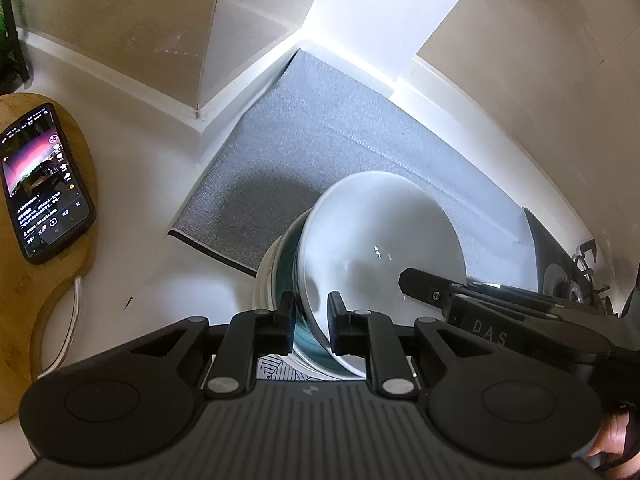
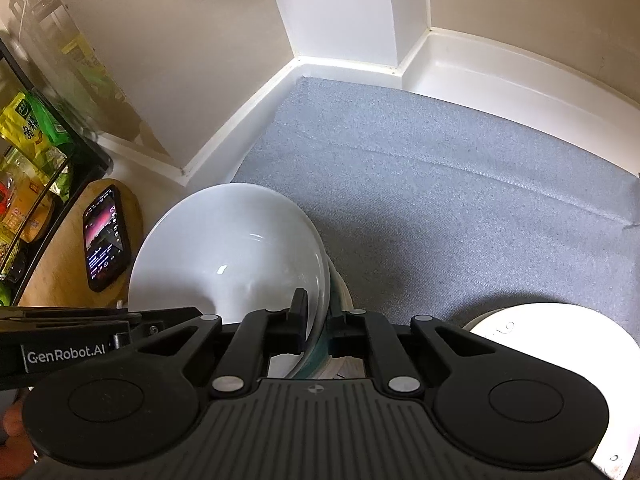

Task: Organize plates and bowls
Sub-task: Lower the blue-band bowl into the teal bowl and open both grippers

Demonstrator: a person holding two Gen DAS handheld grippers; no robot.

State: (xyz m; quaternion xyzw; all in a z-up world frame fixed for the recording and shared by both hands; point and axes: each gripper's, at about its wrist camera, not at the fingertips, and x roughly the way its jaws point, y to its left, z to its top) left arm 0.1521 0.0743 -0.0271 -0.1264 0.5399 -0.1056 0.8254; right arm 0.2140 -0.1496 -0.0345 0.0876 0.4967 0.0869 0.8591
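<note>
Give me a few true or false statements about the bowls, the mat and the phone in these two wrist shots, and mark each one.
1. Both hand-held grippers pinch the rim of the same bowl stack. True: the left hand-held gripper and the right hand-held gripper each close on the bowl stack.
2. The phone lies on the grey mat. False: it lies on the wooden cutting board; the grey mat is apart from it.
3. The phone screen is lit. True.
4. The innermost bowl is bright red. False: it is white, with a teal-toned bowl nested behind it.
5. A white plate sits at the right edge of the right wrist view. True.
</note>
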